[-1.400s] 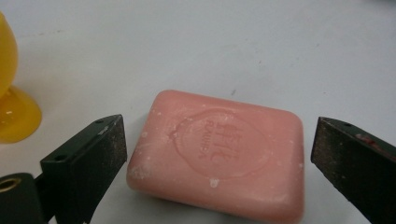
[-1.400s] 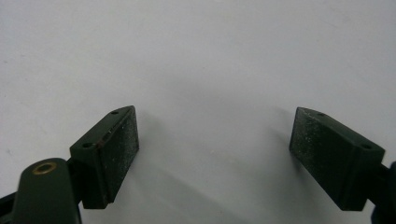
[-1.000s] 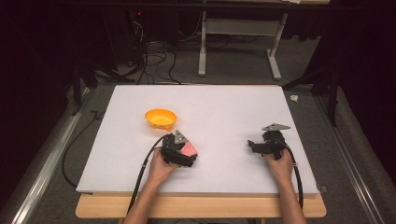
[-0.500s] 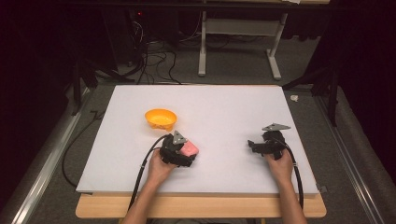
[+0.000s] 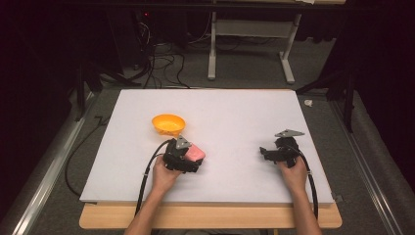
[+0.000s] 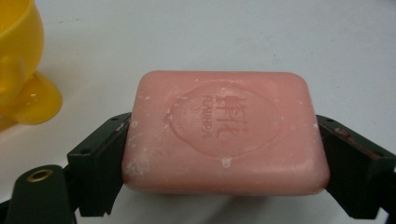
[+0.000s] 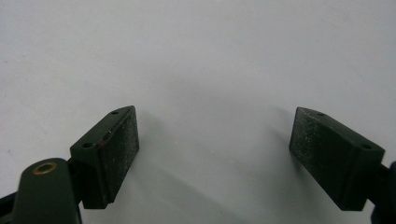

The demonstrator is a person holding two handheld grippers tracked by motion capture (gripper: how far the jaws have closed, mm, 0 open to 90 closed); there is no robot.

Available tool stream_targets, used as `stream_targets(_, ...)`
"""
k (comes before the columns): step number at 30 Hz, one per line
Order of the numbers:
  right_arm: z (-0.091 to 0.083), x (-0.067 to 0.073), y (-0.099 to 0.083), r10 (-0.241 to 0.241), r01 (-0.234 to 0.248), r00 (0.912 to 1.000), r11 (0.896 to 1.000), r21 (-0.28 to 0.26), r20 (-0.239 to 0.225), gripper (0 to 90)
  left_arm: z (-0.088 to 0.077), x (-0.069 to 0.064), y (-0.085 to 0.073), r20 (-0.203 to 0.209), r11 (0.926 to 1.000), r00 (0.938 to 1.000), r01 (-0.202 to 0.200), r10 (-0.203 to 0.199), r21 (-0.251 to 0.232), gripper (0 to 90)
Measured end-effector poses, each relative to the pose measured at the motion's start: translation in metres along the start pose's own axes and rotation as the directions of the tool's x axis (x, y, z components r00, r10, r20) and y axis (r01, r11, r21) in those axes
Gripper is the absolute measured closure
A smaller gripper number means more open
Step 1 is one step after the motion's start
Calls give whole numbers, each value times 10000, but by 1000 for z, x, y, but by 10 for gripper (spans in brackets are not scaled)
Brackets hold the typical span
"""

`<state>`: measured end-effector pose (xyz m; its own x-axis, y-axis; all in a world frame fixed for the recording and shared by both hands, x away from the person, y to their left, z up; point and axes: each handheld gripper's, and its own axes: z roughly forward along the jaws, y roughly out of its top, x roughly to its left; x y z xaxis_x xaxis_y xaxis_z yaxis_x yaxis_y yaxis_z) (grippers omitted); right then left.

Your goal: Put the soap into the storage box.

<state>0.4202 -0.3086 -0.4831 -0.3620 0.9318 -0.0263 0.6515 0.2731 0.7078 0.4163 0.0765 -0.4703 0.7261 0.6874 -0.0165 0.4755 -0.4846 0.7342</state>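
One pink rectangular soap bar [image 6: 224,133] is clamped between the fingers of the left gripper [image 5: 183,157], low over the white desk [image 5: 235,112]; the right gripper [image 5: 280,152] is held with fingers spread, empty. Placing it in the nearby yellow plastic bowl [image 5: 168,124] seemingly remains. Beyond, grey floor and cables are seen.

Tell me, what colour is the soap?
Pink. The soap shows best in the left gripper view, clamped between the jaws.

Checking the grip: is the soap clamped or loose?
Clamped: both jaws of the left hand-held gripper press the sides of the soap.
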Motion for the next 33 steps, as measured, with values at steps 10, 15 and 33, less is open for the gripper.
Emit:
stream_targets(10, 0, 0, 0, -21, 21, 10000, 10000, 2, 7, 163, -12, -4, 2, -188, 9997, 9998, -23, 18, -254, 137)
stream_targets(15, 0, 0, 0, -17, 17, 10000, 10000, 3, 10, 163, -19, -3, 3, -278, 9987, 9994, 185, -199, -481, 137)
stream_targets(33, 0, 0, 0, -24, 24, 10000, 10000, -8, 21, 162, -40, 2, -3, -699, 9921, 9944, 719, -793, -1032, 137)
